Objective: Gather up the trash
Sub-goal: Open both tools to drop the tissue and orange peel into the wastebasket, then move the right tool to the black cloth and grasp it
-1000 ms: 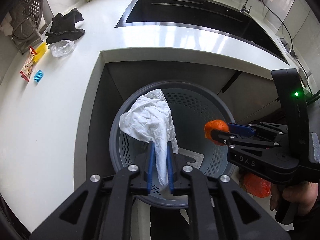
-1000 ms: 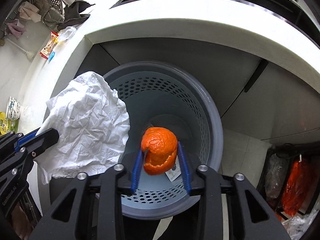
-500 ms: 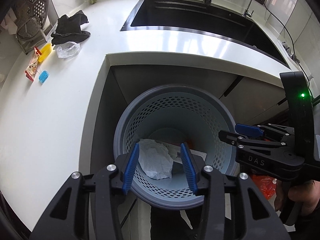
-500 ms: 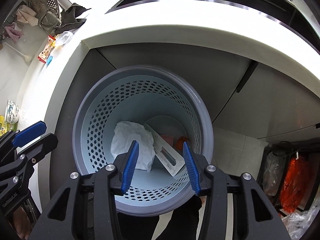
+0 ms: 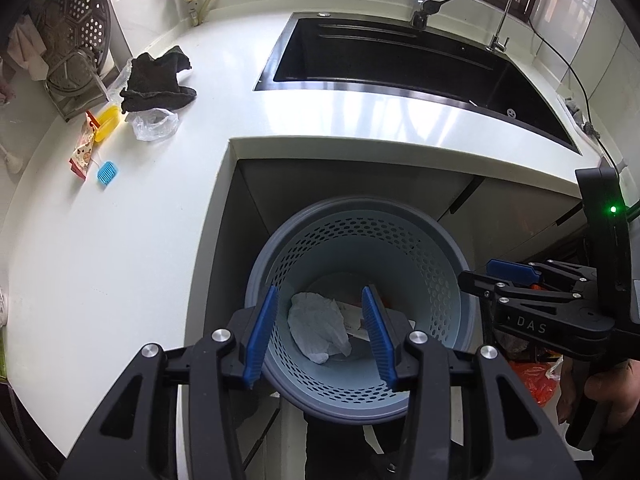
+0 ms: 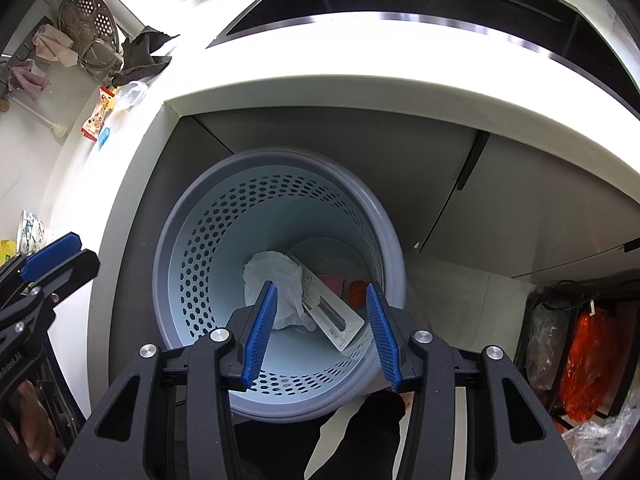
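At the lower centre of both wrist views, we hold the left hand-held gripper (image 5: pixel 322 332) and right hand-held gripper (image 6: pixel 322 332) over the round grey perforated plastic bin (image 6: pixel 192 280). Both sets of blue pads stand parted with nothing between them; the left's jaws have just been opening. The crumpled white paper (image 6: pixel 276 276), flat white packet (image 6: pixel 336 320) and orange peel (image 6: pixel 356 292) lie on the bin's floor. The white tabletop (image 5: pixel 120 240) fills the left view's left side.

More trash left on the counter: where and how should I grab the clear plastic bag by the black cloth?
Probably pinch the clear plastic bag at its raised, crumpled top, coming straight down with open jaws. It lies slack on the counter, edge against the black cloth.
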